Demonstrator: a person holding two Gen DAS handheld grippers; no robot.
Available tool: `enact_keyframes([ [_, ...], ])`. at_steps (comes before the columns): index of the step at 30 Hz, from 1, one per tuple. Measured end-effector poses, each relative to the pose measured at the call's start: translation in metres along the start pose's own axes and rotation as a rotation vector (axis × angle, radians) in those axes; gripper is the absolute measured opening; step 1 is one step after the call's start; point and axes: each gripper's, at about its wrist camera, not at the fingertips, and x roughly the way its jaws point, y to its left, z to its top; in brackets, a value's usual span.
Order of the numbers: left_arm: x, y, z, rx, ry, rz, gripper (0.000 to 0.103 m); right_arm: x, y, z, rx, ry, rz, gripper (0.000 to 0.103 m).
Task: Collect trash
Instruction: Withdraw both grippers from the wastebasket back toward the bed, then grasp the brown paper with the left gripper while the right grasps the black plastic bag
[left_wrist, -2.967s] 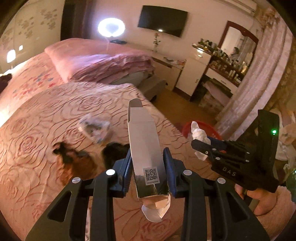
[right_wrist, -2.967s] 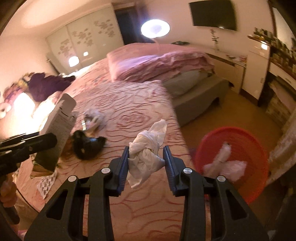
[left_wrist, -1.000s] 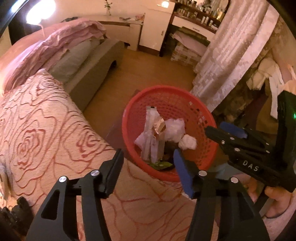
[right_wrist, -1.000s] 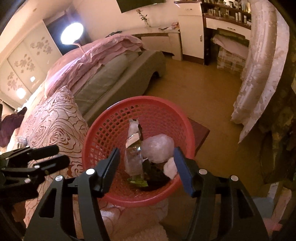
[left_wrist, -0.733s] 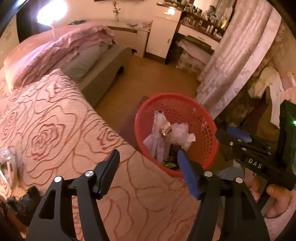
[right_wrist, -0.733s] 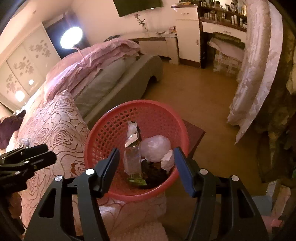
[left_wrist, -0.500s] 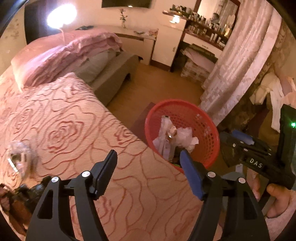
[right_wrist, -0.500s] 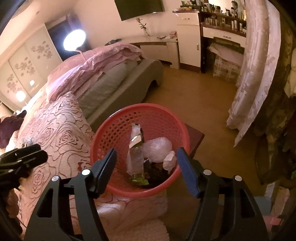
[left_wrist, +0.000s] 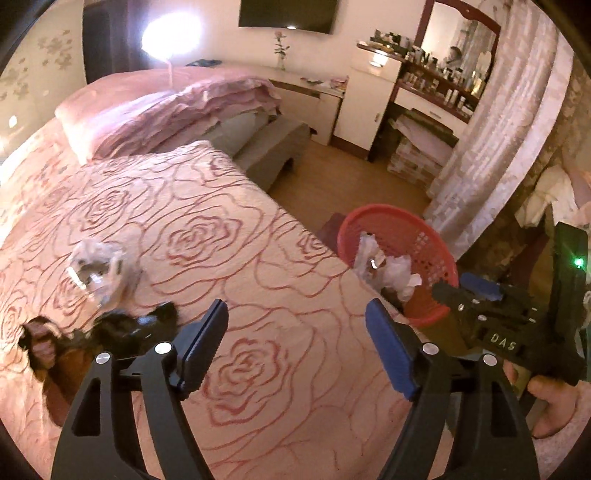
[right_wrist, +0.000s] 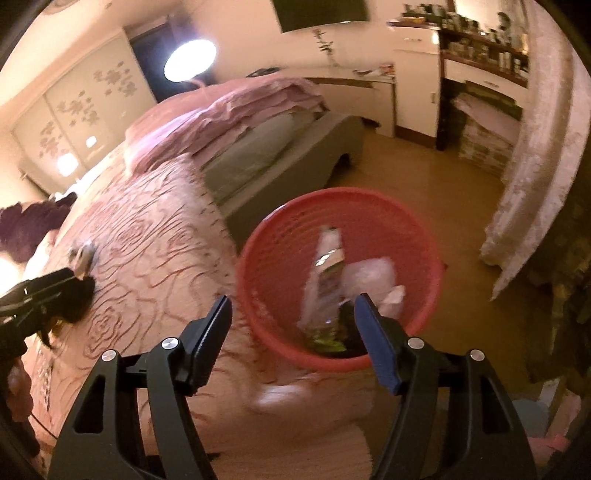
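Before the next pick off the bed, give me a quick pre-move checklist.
1. Left tool open, empty: ok.
2. Right tool open, empty: ok.
3. Last items in the red basket: ok, box and tissue inside.
4. Trash left on the bed: not ok, clear wrapper and dark wrapper remain.
5. Path from left tool to dark wrapper: ok, nothing between.
6. Wrapper shape for grasp: cannot tell, blurred.

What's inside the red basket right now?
The red basket holds a tall silvery carton standing on end, crumpled white tissue, and something green and dark at the bottom. The right claw's finger covers the near side.
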Motion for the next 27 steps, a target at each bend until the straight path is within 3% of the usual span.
enact_keyframes([
  [12, -0.033, 0.059, -0.023, -0.142, -0.041, 0.099, 0.074, 0.008, 0.067, -0.007, -0.164, 0.043, 0.125, 0.069],
  [23, -0.079, 0.135, -0.054, -0.306, -0.103, 0.245, 0.074, 0.012, 0.095, -0.011, -0.223, 0.062, 0.151, 0.070],
  [27, -0.084, 0.158, -0.066, -0.350, -0.097, 0.264, 0.074, 0.013, 0.099, -0.011, -0.226, 0.070, 0.148, 0.070],
])
